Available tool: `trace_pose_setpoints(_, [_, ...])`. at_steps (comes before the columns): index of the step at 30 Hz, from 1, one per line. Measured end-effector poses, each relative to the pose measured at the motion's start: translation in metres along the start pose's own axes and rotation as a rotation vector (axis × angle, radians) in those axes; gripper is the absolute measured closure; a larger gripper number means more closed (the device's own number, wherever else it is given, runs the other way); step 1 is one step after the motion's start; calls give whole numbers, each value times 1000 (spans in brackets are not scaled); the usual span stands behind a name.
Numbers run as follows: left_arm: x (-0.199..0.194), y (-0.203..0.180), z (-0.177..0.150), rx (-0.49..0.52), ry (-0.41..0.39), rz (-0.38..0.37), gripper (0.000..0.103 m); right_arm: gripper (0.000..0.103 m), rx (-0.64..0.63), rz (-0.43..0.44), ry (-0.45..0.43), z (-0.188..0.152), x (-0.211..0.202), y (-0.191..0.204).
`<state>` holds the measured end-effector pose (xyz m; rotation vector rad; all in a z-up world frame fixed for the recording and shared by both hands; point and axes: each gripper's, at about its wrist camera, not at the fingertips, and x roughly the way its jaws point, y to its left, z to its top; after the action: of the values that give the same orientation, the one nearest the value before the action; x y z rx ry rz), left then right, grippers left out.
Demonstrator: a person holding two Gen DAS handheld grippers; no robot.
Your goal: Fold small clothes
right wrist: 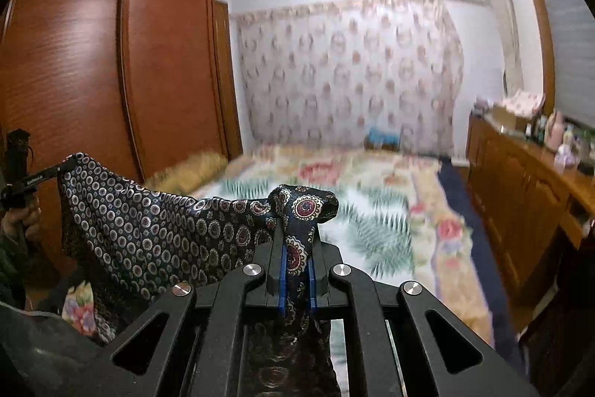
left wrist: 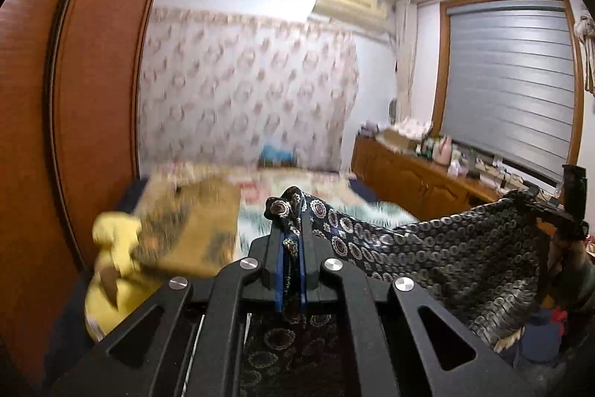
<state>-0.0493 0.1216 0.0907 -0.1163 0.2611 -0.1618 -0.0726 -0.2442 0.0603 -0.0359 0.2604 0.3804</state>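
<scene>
Patterned cloth [left wrist: 446, 248] hangs stretched across the lower frame, one corner clenched by the left gripper [left wrist: 292, 233], the other by the right gripper [right wrist: 297, 240], above the bed [right wrist: 390, 211].

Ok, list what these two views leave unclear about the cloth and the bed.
- Patterned cloth: its lower part is cut off by the gripper bodies in both views, so the garment type is unclear.
- Bedspread: motion-blurred in both views; details unreadable.
- Yellow soft item, left wrist view: blurred, partly behind the left gripper.
</scene>
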Motion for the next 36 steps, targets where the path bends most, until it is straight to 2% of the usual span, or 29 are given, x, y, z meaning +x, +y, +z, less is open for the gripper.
trace_pose_setpoints(4, [20,4,44,29,-56,20,96,95,-46,-9,-79,45,-18,-6])
trace_pose_setpoints(7, [53,12,77,46,-67,42,96,95,-96,-40,-90,79,-4,-12])
trace_pose_setpoints(11, [125,27,113,72,-60,105,96,95,-156,-122,-33,122,64,-26])
trace_pose_setpoints(13, [171,37,117,102,-20,152,94,95,-166,-161,19,137,112,-30])
trace_pose_setpoints(16, [247,60,99,118,116,205,81,86,-116,-238,145,137,194,-48])
trace_pose_setpoints(17, [266,68,90,114,163,204,79,76,-83,-251,218,130,223,-56])
trace_pose_setpoints(18, [284,76,79,107,213,207,72,64,-56,-286,285,118,249,-64])
trace_pose_setpoints(19, [297,84,66,102,255,211,67,60,-33,-318,324,106,267,-70])
trace_pose_setpoints(21, [307,91,43,100,301,208,56,59,-9,-346,378,82,286,-75])
trace_pose_setpoints(24, [305,95,14,88,366,182,54,49,7,-324,407,52,287,-70])
trace_pose_setpoints(26, [302,98,0,69,422,171,47,49,6,-301,432,37,283,-67])
trace_pose_setpoints(28, [293,96,-14,55,440,144,31,47,4,-268,447,26,273,-71])
trace_pose_setpoints(29, [288,91,-17,55,444,137,29,46,7,-255,452,25,270,-78])
trace_pose_setpoints(30, [283,87,-24,56,451,123,28,46,8,-247,451,20,261,-75])
trace_pose_setpoints(31, [278,83,-31,54,464,106,28,46,13,-241,449,25,260,-89])
trace_pose_setpoints(36, [263,55,-62,68,507,57,28,46,92,-180,428,0,205,-105])
